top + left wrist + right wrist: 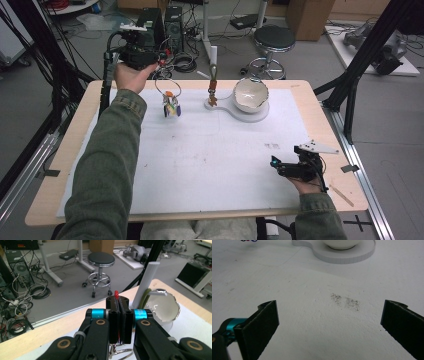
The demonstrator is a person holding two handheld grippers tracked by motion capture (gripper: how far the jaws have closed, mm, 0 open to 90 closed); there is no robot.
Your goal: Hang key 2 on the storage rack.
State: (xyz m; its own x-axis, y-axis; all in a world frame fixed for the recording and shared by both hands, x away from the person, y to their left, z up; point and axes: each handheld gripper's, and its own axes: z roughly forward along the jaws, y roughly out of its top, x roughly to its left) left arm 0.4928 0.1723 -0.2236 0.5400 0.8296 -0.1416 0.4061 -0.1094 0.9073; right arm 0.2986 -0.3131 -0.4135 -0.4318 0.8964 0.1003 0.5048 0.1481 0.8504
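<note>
Cables, a stool (pixel 274 39) and computer cases cluttered the floor beyond the white tabletop (pixel 220 165). The left hand-held gripper (pixel 159 61) hung above the far left corner, jaws closed on a thin red tab (pixel 116 293), from which a keyring (pixel 170 102) dangled toward the mat. It looked light, floppy and prone to swing, so the tab or ring seemed the best hold. Its charms were too small to identify. The right hand-held gripper (pixel 274 164) rested open near the front edge.
</note>
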